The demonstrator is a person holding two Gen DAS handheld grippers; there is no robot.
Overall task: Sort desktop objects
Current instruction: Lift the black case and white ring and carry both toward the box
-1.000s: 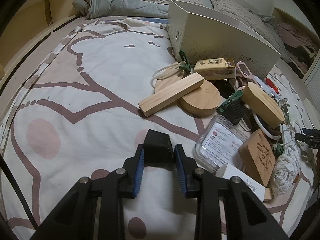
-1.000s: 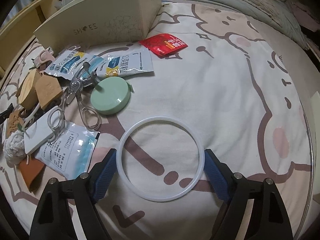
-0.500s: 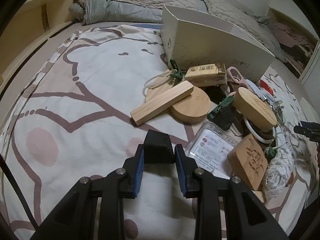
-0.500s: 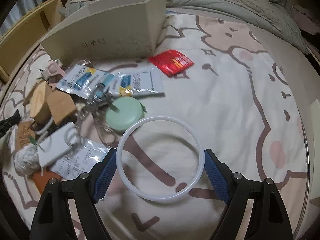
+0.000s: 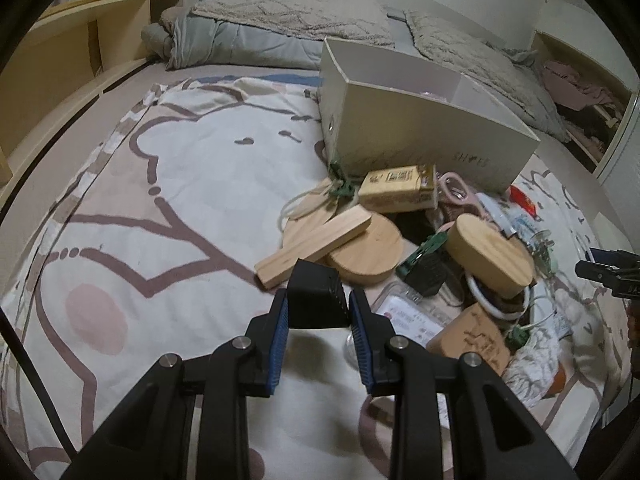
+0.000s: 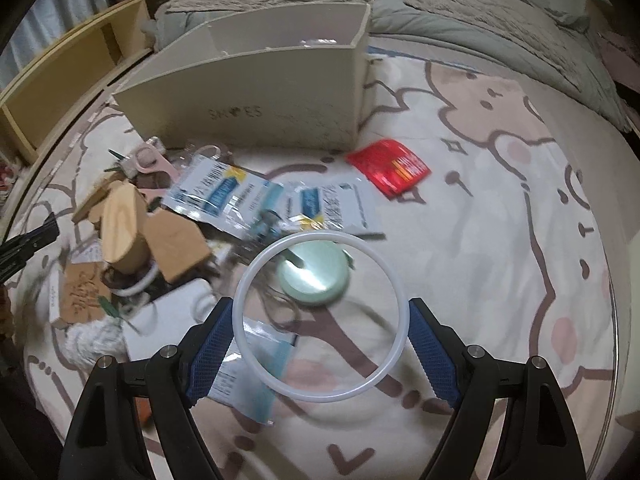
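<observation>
My left gripper (image 5: 318, 326) is shut on a small black block (image 5: 316, 300) and holds it above the bedspread, in front of the clutter. My right gripper (image 6: 320, 334) is shut on a white plastic ring (image 6: 320, 316), held above a green round tape measure (image 6: 314, 278). The open white shoe box (image 5: 416, 136) stands behind the pile; it also shows in the right wrist view (image 6: 256, 104). The right gripper's tip (image 5: 608, 268) shows at the right edge of the left view.
The pile holds a wooden bar (image 5: 314, 242), a round wooden disc (image 5: 370, 250), an oval wooden box (image 5: 490, 254), a carved wooden block (image 5: 472, 338), a yellow packet (image 5: 396, 192), plastic sachets (image 6: 212, 192) and a red packet (image 6: 388, 166). Folded blankets (image 5: 280, 36) lie behind.
Both grippers have risen and tilted up with their loads. The box interior now shows. The ring has moved over the green tape measure.
</observation>
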